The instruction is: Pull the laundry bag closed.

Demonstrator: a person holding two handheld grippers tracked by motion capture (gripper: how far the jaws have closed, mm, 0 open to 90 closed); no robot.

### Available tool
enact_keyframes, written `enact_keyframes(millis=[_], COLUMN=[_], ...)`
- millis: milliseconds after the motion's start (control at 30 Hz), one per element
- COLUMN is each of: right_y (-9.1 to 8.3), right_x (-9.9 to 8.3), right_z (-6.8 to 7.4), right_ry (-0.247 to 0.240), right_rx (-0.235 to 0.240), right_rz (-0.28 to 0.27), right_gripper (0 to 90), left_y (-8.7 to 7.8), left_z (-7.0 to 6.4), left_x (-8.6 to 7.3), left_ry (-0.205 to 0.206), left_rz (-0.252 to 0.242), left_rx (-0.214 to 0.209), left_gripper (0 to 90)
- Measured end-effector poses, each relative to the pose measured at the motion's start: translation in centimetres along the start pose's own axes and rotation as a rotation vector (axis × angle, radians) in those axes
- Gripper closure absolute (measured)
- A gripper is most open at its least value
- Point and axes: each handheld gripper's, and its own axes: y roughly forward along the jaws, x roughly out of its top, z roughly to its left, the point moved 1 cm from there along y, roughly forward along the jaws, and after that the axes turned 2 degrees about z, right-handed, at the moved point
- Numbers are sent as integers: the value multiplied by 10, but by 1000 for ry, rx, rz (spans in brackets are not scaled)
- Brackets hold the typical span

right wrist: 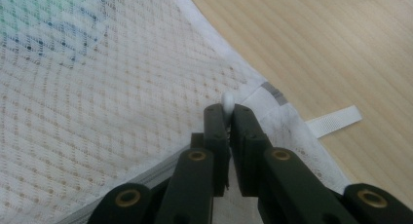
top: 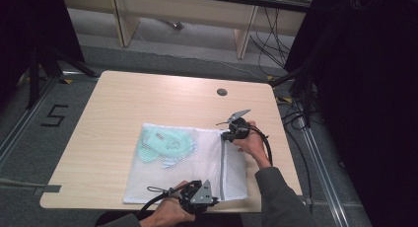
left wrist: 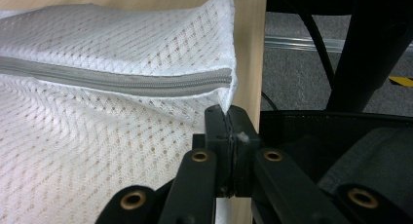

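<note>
A white mesh laundry bag (top: 197,168) lies flat on the wooden table (top: 123,103), with a mint-green garment (top: 162,145) inside it. A grey zipper (top: 223,168) runs down the bag's right side. My left gripper (top: 214,201) is at the bag's near corner; in the left gripper view it (left wrist: 228,118) is shut on the mesh just past the zipper's (left wrist: 122,80) closed end. My right gripper (top: 226,135) is at the zipper's far end, where it (right wrist: 227,112) is shut on the small white zipper pull (right wrist: 227,101).
A white fabric loop (right wrist: 336,121) sticks out from the bag's far corner onto bare wood. A round cable hole (top: 222,92) sits toward the table's back. The near table edge (left wrist: 248,48) runs right beside the left gripper, with a black chair and floor beyond.
</note>
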Motion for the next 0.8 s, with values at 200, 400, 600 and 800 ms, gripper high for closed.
enact_keyframes(millis=[200, 400, 600, 800], right_y=[0, 1, 2, 2], right_x=[0, 2, 3, 2], right_z=[-3, -4, -5, -7], right_ry=[29, 7, 16, 20], right_rx=[-29, -13, -29, -17], right_rz=[5, -4, -12, -14], right_gripper=[862, 863, 863, 863], left_y=[1, 0, 0, -1], left_z=[-1, 0, 0, 1], left_x=[0, 0, 0, 0], left_ry=[-1, 0, -10, 17], left_rz=[-1, 4, -4, -1], left_rx=[-2, -8, -6, 13], left_gripper=[890, 890, 890, 892])
